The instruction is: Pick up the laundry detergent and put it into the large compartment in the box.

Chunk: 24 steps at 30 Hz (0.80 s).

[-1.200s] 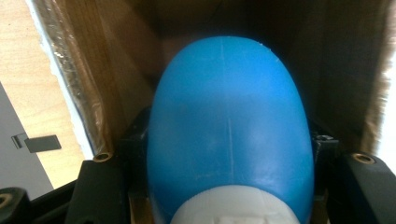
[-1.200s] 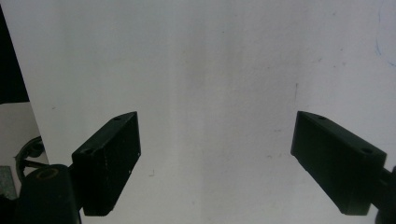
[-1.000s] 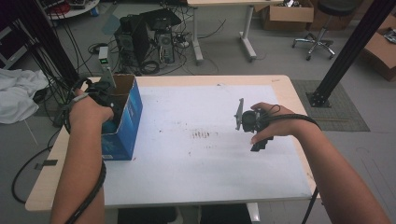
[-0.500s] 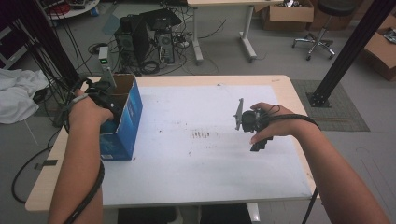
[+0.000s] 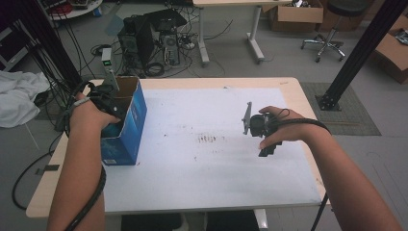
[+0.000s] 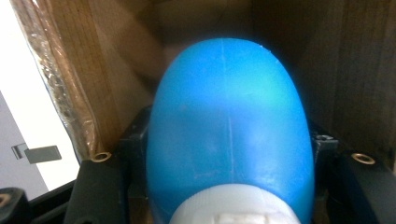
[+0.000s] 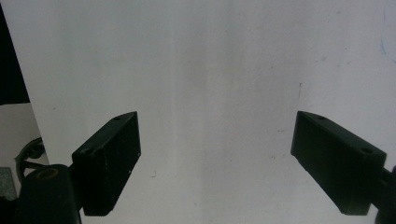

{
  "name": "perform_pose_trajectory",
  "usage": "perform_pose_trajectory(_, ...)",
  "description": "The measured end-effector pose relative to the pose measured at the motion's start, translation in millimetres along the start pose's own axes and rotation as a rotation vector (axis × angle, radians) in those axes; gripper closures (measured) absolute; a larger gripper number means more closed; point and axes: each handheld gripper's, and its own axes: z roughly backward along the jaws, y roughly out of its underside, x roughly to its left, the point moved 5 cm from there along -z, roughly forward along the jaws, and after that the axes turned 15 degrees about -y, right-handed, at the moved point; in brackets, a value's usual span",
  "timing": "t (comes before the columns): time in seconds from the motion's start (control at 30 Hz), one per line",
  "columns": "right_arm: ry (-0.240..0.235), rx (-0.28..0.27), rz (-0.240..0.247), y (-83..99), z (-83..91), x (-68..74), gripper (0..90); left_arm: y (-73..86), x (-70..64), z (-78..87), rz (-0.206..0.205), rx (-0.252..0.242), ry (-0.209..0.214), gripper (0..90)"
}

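Over the last second almost nothing has moved: the left gripper [image 5: 108,98] stays sunk in the open blue box [image 5: 126,126] at the left of the high view, jaws closed on a blue bottle [image 6: 229,130], which suggests a pick or a placing paused mid-step. The right gripper [image 5: 260,126] still hovers right of centre over the bare white counter [image 5: 202,178], jaws wide and empty. The box's cardboard walls crowd the bottle closely.

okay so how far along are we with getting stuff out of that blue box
Nothing looks finished yet: the white table top has no item set out on it. In hand: the left gripper is down inside the open blue cardboard box, shut on a blue bottle with a white cap. The right gripper is open above the table, holding nothing. Probably left: lifting the bottle out and placing it.
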Motion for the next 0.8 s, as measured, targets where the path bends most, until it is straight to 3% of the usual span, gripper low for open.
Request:
perform_pose_trajectory(0.17, 0.001, -0.003, -0.003, 0.3, 0.4, 0.4, 16.0, -0.2, 0.0, 0.0, -0.001, -0.010, -0.001, 37.1)
perform_pose_trajectory(0.33, 0.000, 0.000, -0.002, 0.4, -0.4, 0.3, 16.0, -0.5, -2.2, 2.2, -0.009, -0.017, 0.008, 30.5)
perform_pose_trajectory(0.8, -0.001, -0.006, 0.003, -0.3, -1.9, -0.8, 16.0, 1.1, -0.2, 14.1, -0.002, -0.033, -0.006, 30.2)
